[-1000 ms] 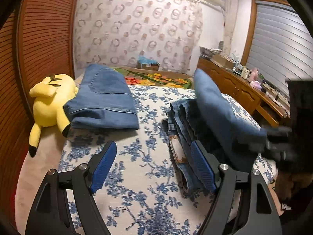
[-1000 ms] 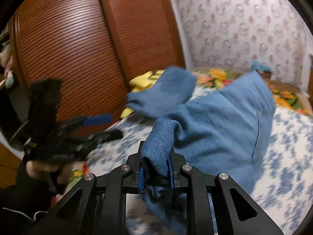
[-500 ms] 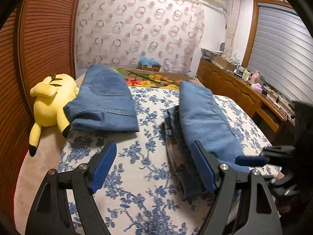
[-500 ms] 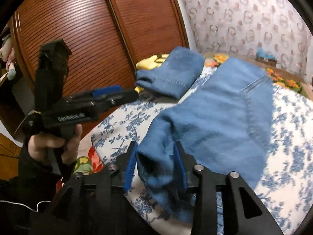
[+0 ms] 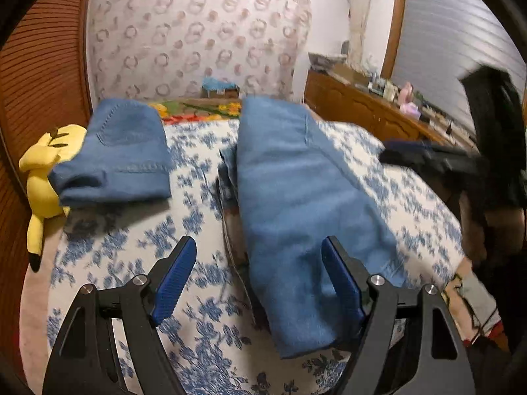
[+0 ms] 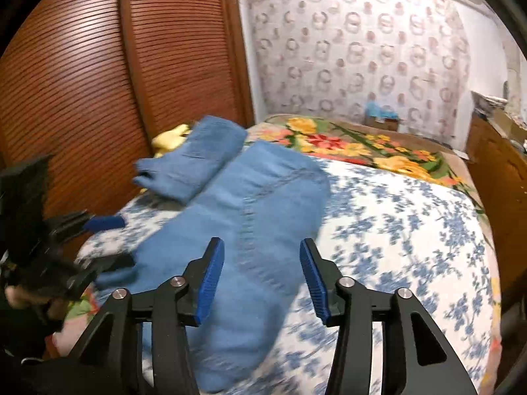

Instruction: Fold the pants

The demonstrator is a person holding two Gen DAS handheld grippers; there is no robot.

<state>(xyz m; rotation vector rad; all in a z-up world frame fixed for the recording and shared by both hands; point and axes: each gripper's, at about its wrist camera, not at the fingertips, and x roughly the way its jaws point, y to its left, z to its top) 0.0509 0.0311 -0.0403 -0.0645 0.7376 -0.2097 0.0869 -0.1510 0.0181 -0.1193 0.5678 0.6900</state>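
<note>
Right claw [image 6: 262, 279] opening, empty — left claw [image 5: 258, 275] wide — over pants [image 5: 296, 197] near bed edge [image 5: 438, 197].

A yellow Pikachu plush [image 5: 42, 177] lies at the bed's left edge, against the slatted wooden wardrobe doors [image 6: 98, 75]; the blue-floral bedspread [image 5: 108, 263] covers the mattress — beyond it a bright flowered blanket [image 6: 362, 151]; a ring-patterned curtain [image 5: 197, 33] hangs behind; a cluttered wooden dresser [image 5: 362, 108] stands along the right — details too blurred.
</note>
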